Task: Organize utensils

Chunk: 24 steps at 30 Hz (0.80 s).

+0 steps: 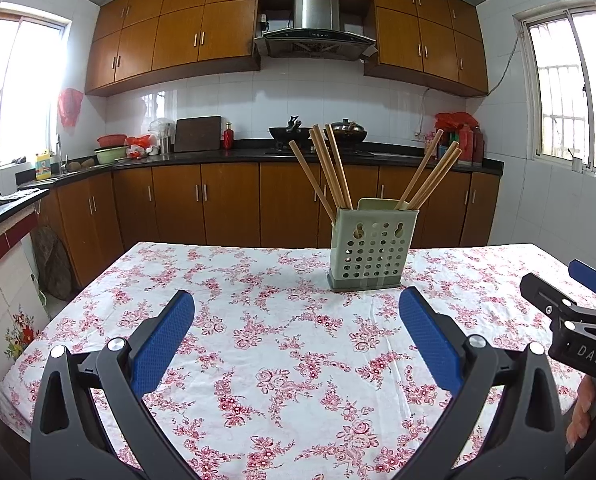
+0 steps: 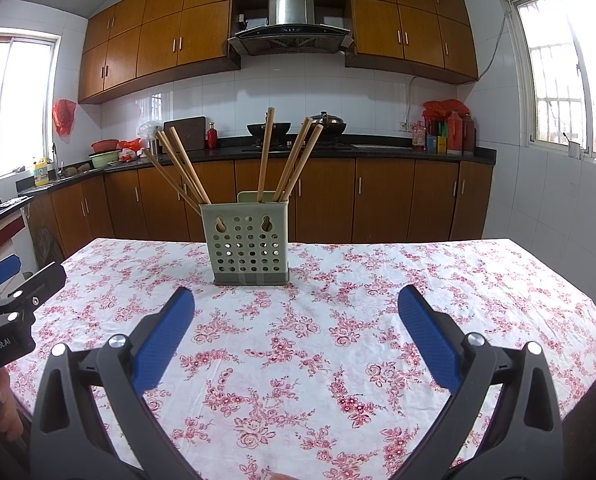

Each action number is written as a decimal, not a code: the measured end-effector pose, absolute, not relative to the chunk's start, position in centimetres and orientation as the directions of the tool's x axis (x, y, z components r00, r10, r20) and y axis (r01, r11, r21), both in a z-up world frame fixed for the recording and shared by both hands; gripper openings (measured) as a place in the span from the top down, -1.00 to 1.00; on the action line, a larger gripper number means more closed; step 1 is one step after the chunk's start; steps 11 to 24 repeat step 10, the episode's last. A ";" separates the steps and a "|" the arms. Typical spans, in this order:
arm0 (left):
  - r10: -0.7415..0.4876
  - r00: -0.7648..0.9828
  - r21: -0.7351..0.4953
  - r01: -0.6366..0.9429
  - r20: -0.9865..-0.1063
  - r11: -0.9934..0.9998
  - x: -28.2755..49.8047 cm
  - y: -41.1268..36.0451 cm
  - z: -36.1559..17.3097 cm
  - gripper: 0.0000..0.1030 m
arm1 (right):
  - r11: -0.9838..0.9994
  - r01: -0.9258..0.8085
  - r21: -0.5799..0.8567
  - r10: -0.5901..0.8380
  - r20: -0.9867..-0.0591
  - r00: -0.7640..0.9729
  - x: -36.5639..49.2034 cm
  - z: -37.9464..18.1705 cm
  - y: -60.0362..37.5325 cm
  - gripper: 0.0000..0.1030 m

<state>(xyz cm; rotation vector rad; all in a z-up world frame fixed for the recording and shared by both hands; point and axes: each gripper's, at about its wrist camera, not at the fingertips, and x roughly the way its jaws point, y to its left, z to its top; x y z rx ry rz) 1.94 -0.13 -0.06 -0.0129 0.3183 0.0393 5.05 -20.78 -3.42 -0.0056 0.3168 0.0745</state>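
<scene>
1. The green holder [image 1: 372, 250] could tip over. It is tall and light-looking, and a bump from a gripper could knock it down.
2. The chopsticks [image 1: 330, 168] lean out to both sides, 2 bunches of 3. A jaw could catch 1 and flick it out onto the table [image 1: 257, 320].
3. Pulling 1 stick may drag the others, because they sit close together.
4. The left gripper [image 1: 296, 334] has its jaws wide apart and holds nothing. The holder is in the middle of its frame, a bit right, above and beyond the jaws, not touching.
5. The right gripper [image 2: 296, 334] is also wide open and holds nothing. There the holder sits a bit left of the middle, beyond the jaws.
6. The 2 grippers are close side by side, so they could bump each other.
</scene>
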 end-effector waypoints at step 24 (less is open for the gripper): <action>0.031 0.947 -0.012 -0.037 -0.319 0.999 2.0 0.0 0.1 -0.96 | 0.997 -0.072 0.009 0.071 -0.311 0.948 5.1 -3.5 -20.8 -0.92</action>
